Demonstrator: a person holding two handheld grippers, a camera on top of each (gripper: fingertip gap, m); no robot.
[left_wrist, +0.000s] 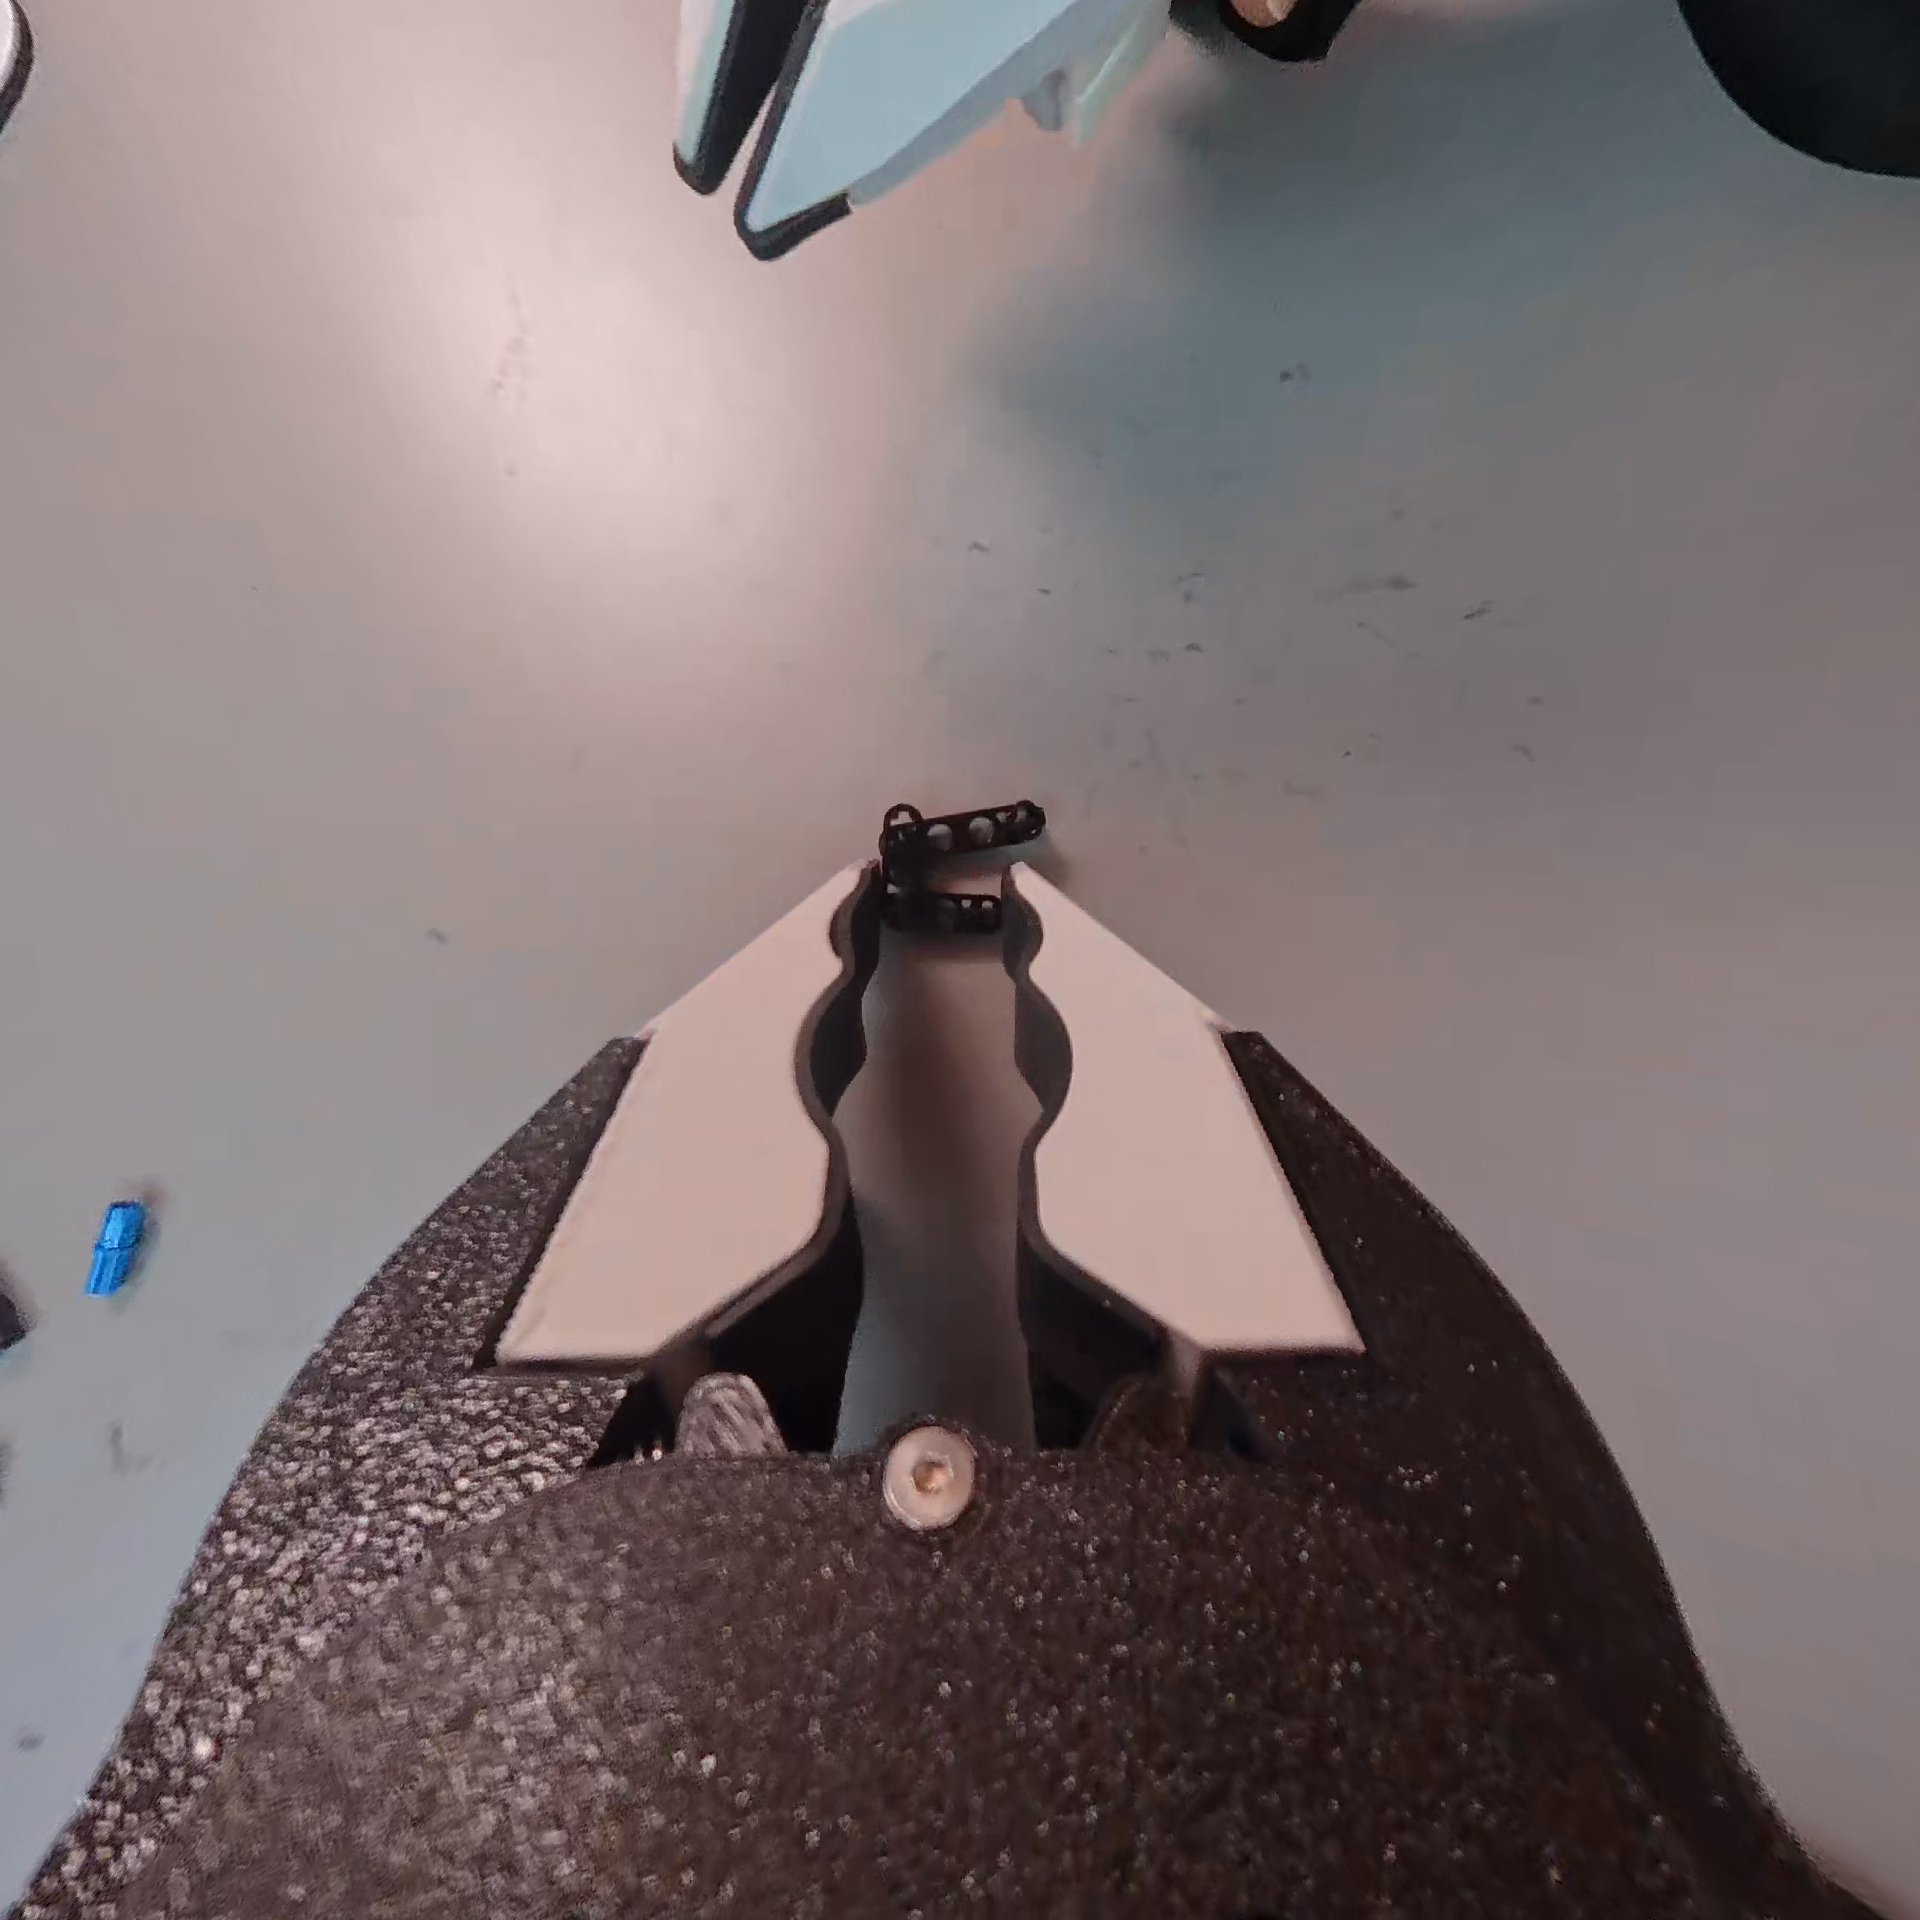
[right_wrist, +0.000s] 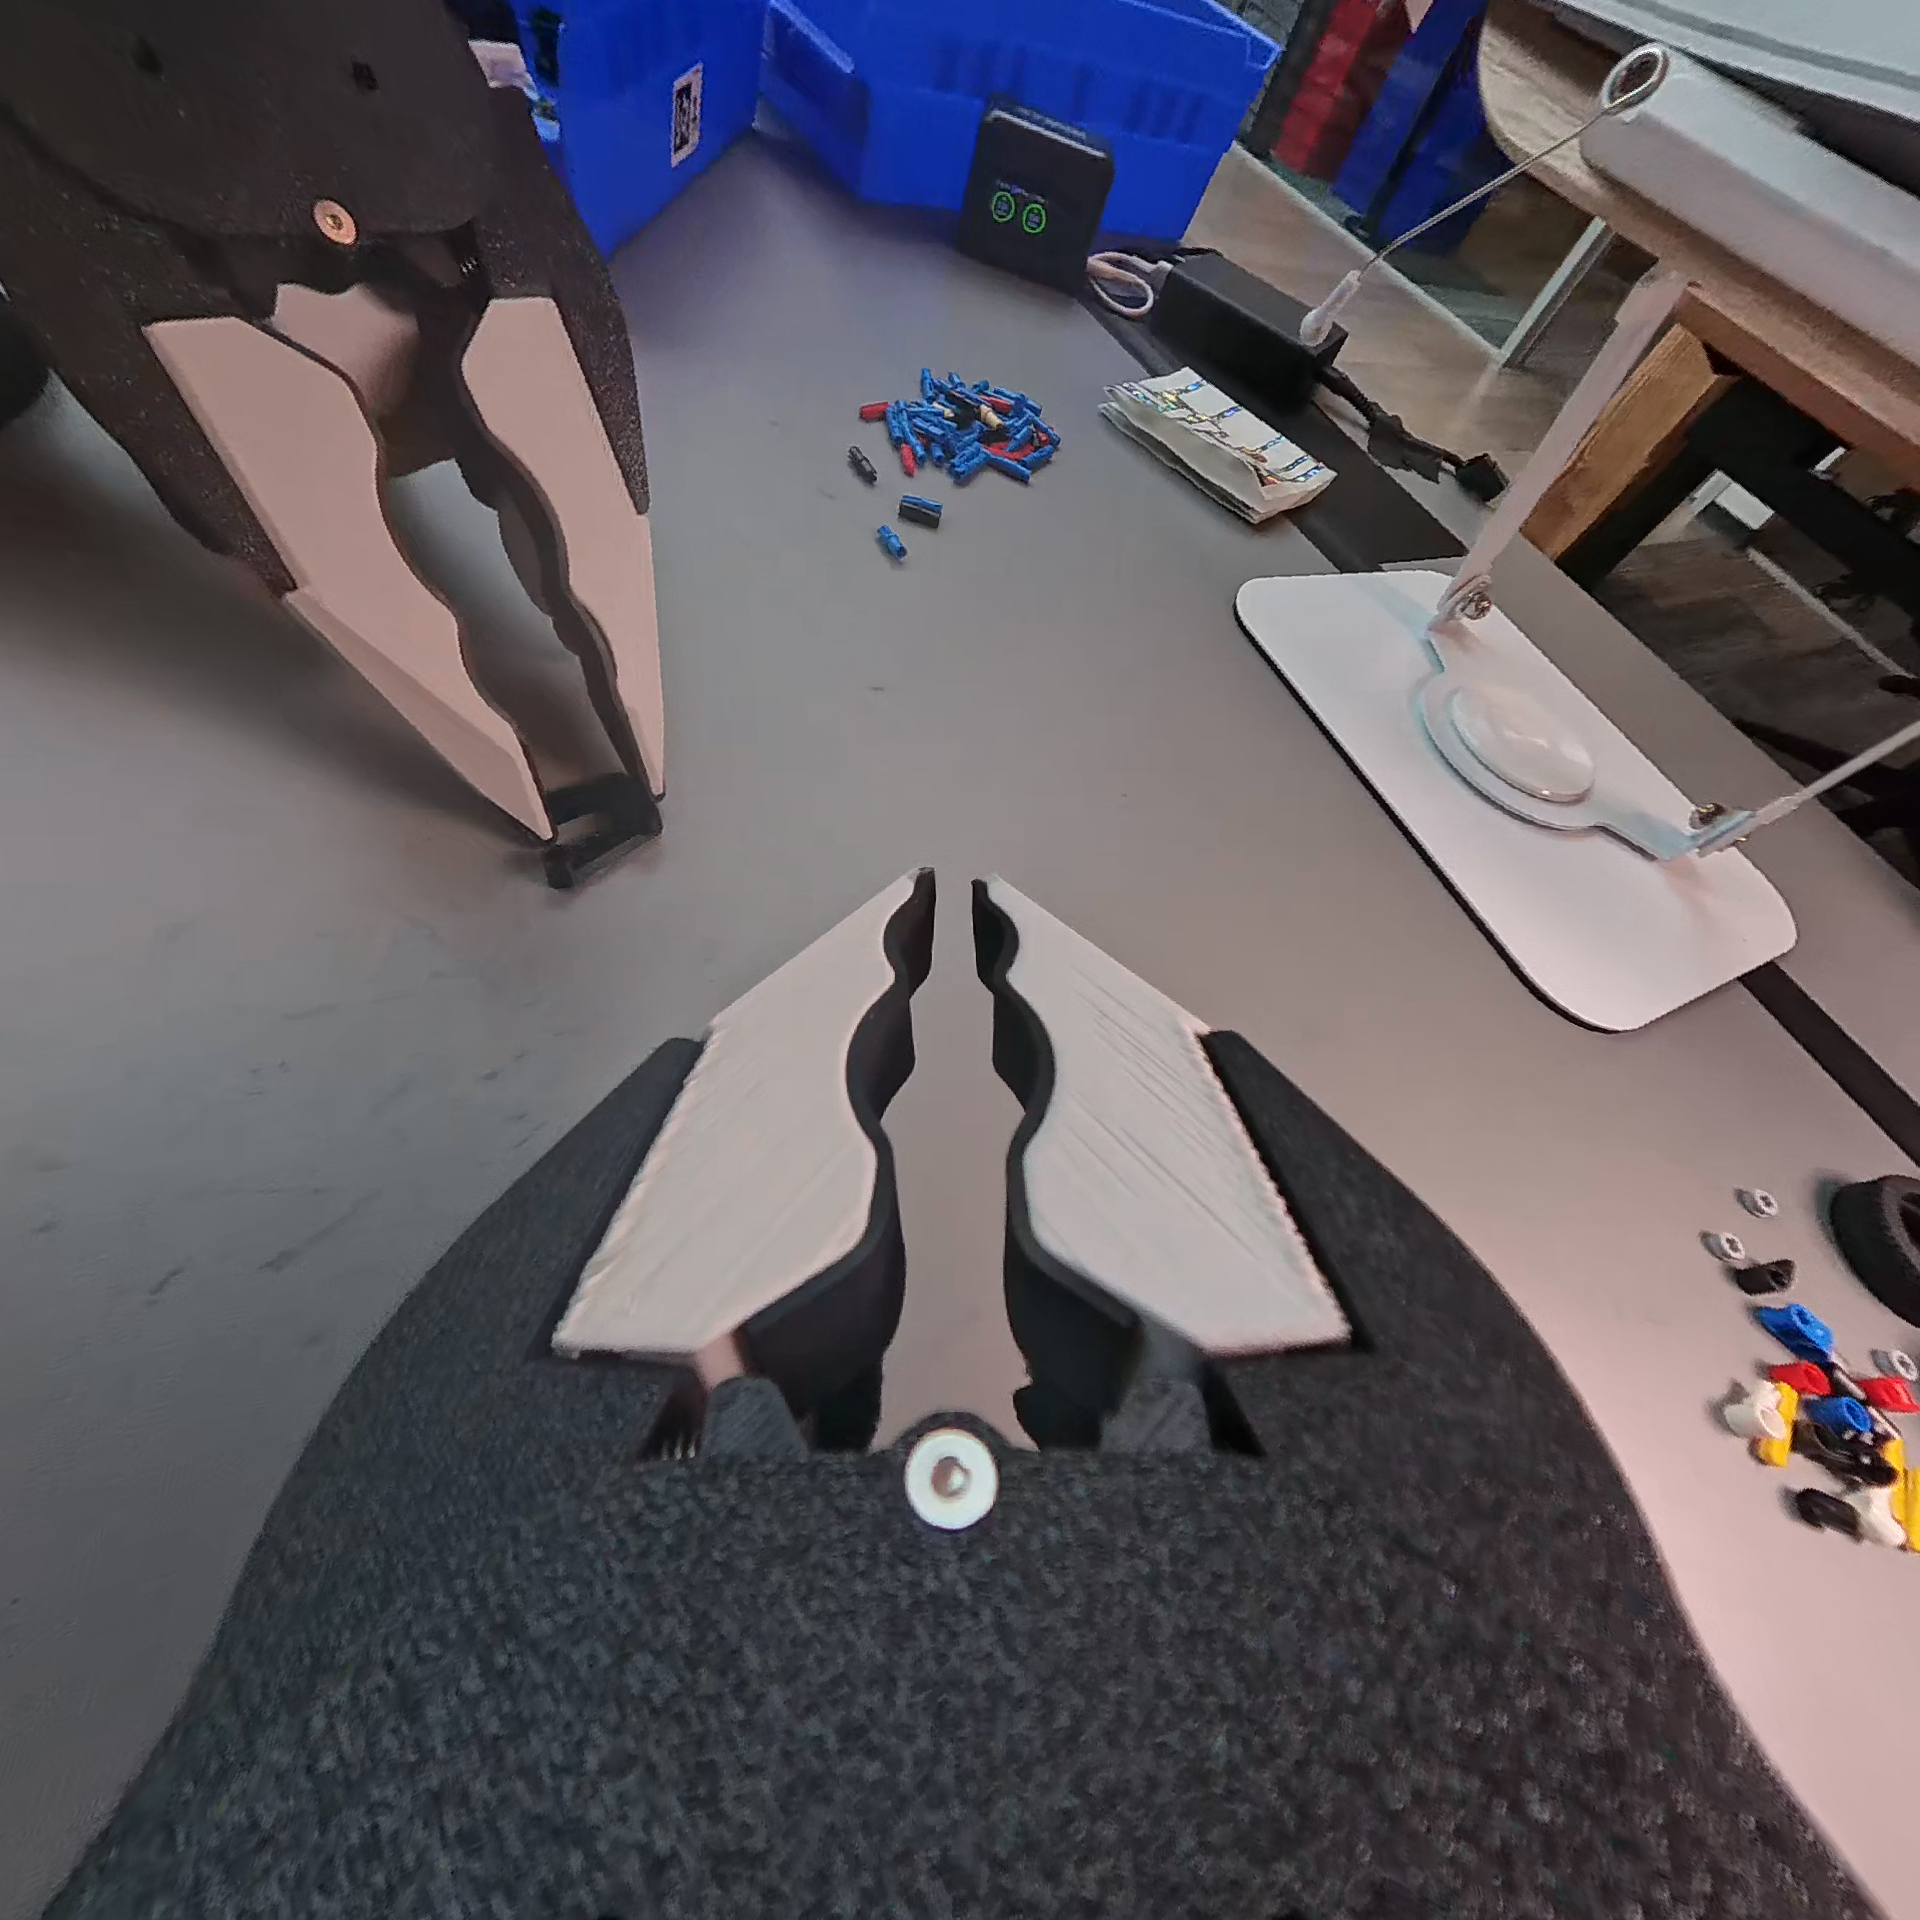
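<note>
While the left gripper (left_wrist: 940, 883) pinches a small black perforated plastic frame piece (left_wrist: 951, 857) at its very fingertips, pressed down to the grey tabletop (left_wrist: 520, 520), the right gripper (right_wrist: 953, 883) hangs just beside it, empty, jaws parted by a narrow slit. Such a shallow tip hold probably wants a steady squeeze. A loose blue plastic pin (left_wrist: 112, 1247) lies well to the left gripper's left.

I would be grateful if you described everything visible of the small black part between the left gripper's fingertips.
The black part is a small, plastic-looking frame of thin beams pierced with round holes, roughly rectangular and open in the middle. It stands at the tips of the left gripper, whose fingers close on its sides, with its lower edge at the grey table. In the right wrist view it shows as a dark open frame.
</note>
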